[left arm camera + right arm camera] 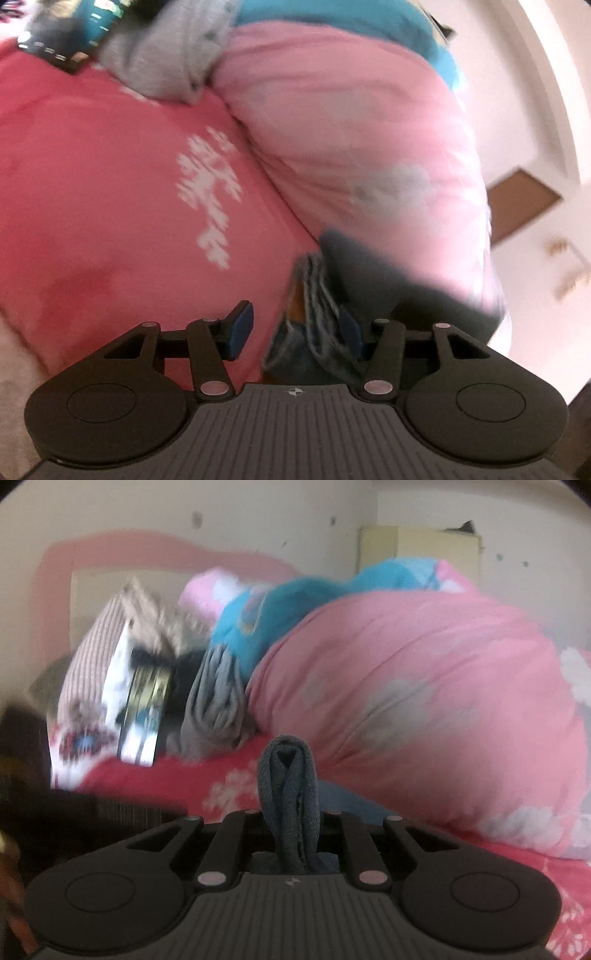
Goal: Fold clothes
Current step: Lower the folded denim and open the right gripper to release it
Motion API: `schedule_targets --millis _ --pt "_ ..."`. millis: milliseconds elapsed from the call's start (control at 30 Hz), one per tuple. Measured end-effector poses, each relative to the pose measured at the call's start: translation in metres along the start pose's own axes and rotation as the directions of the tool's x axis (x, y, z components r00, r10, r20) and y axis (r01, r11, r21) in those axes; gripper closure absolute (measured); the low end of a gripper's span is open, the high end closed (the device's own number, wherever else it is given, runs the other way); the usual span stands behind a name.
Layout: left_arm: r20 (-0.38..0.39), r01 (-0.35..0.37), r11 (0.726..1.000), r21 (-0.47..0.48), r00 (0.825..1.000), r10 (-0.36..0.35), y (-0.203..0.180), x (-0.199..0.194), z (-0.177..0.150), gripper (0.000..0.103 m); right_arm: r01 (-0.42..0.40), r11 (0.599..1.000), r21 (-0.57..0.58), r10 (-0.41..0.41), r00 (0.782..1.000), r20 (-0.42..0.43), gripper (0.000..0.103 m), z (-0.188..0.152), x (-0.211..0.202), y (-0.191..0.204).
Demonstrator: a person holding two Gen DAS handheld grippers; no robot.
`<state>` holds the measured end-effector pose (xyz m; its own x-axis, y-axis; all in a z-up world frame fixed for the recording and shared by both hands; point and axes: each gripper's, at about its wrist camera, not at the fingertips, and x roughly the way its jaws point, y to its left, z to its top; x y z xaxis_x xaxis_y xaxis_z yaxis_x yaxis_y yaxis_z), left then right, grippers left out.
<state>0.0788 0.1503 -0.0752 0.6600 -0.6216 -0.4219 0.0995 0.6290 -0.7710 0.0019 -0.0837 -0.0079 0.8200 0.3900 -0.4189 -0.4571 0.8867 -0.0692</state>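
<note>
A blue denim garment (314,332) hangs bunched against the right blue pad of my left gripper (295,330). The left pad (242,328) stands clear of the cloth, with red sheet showing in the gap, so that gripper is open. A darker, blurred stretch of the garment (388,280) runs off to the right. In the right wrist view a folded ridge of the same blue denim (288,775) stands up between the jaws of my right gripper (290,823), which is shut on it. The cloth hides the right gripper's fingertips.
Both grippers are over a bed with a red, white-flowered sheet (229,786). A bulky pink duvet (424,701) fills the right, with a turquoise blanket (280,609) behind. Grey clothing (218,701), stacked folded items (147,709) and a striped pillow (92,661) lie at the back left.
</note>
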Motion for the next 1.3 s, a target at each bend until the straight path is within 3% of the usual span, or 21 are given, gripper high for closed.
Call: schedule_targets --millis 67,167,233,333,400,500,600,667,700,767,867,933,1067,1200,1300 --pt "0.029 -0.014 1.0 -0.007 0.999 0.015 -0.001 -0.007 0.005 0.051 -0.011 1.0 -0.003 0.011 0.999 -0.04 0.09 -0.011 0.01 0.007" --pt "0.053 -0.028 0.999 0.019 0.998 0.027 -0.008 -0.01 0.014 0.05 -0.008 1.0 0.0 0.008 0.998 -0.066 0.081 -0.017 0.011 0.015" --pt "0.061 -0.038 0.998 0.046 0.998 0.035 -0.013 -0.008 0.019 0.048 -0.035 0.999 0.008 0.036 0.998 -0.048 0.064 -0.014 0.003 0.017" --pt "0.077 -0.049 0.993 0.109 0.996 0.041 -0.027 -0.007 0.025 0.047 -0.123 0.992 0.034 0.123 0.992 0.013 0.052 -0.011 -0.02 0.019" --pt "0.097 -0.059 0.984 0.167 0.994 0.043 -0.039 -0.008 0.028 0.047 -0.181 0.982 0.05 0.179 0.983 0.049 0.05 -0.013 -0.039 0.016" --pt "0.112 -0.061 0.955 0.291 0.993 0.029 -0.067 -0.011 0.025 0.046 -0.2 0.972 0.122 0.189 0.977 0.1 0.051 -0.019 -0.069 -0.006" --pt "0.062 0.01 0.886 0.464 0.997 -0.044 -0.108 -0.006 0.009 0.043 -0.1 0.964 0.245 0.075 0.991 0.111 0.057 -0.029 -0.086 -0.042" --pt "0.013 0.055 0.844 0.534 0.997 -0.074 -0.127 0.004 -0.007 0.042 -0.03 0.938 0.346 -0.004 0.995 0.097 0.065 -0.041 -0.093 -0.07" --pt "-0.012 0.054 0.831 0.554 0.998 -0.057 -0.131 0.013 -0.015 0.042 -0.018 0.919 0.395 -0.02 0.996 0.092 0.073 -0.049 -0.096 -0.08" --pt "-0.052 0.04 0.805 0.592 0.999 -0.011 -0.136 0.031 -0.03 0.043 0.0 0.875 0.484 -0.044 0.996 0.081 0.074 -0.065 -0.103 -0.1" --pt "-0.032 -0.075 0.761 0.645 0.992 0.125 -0.121 0.058 -0.047 0.046 -0.011 0.84 0.543 -0.011 0.999 0.038 0.074 -0.093 -0.094 -0.102" --pt "-0.005 -0.107 0.727 0.678 0.989 0.15 -0.112 0.065 -0.053 0.046 -0.01 0.825 0.565 0.021 1.0 -0.013 0.075 -0.112 -0.083 -0.099" --pt "-0.009 -0.087 0.698 0.711 0.991 0.133 -0.112 0.064 -0.051 0.042 -0.027 0.84 0.541 0.02 1.0 0.019 0.074 -0.107 -0.087 -0.102" --pt "-0.015 -0.08 0.69 0.72 0.991 0.13 -0.113 0.064 -0.049 0.042 -0.028 0.803 0.595 -0.046 0.993 0.108 0.074 -0.088 -0.092 -0.138" --pt "-0.007 -0.079 0.683 0.726 0.992 0.122 -0.109 0.061 -0.047 0.042 -0.002 0.78 0.625 -0.085 0.99 0.109 0.074 -0.088 -0.091 -0.154"
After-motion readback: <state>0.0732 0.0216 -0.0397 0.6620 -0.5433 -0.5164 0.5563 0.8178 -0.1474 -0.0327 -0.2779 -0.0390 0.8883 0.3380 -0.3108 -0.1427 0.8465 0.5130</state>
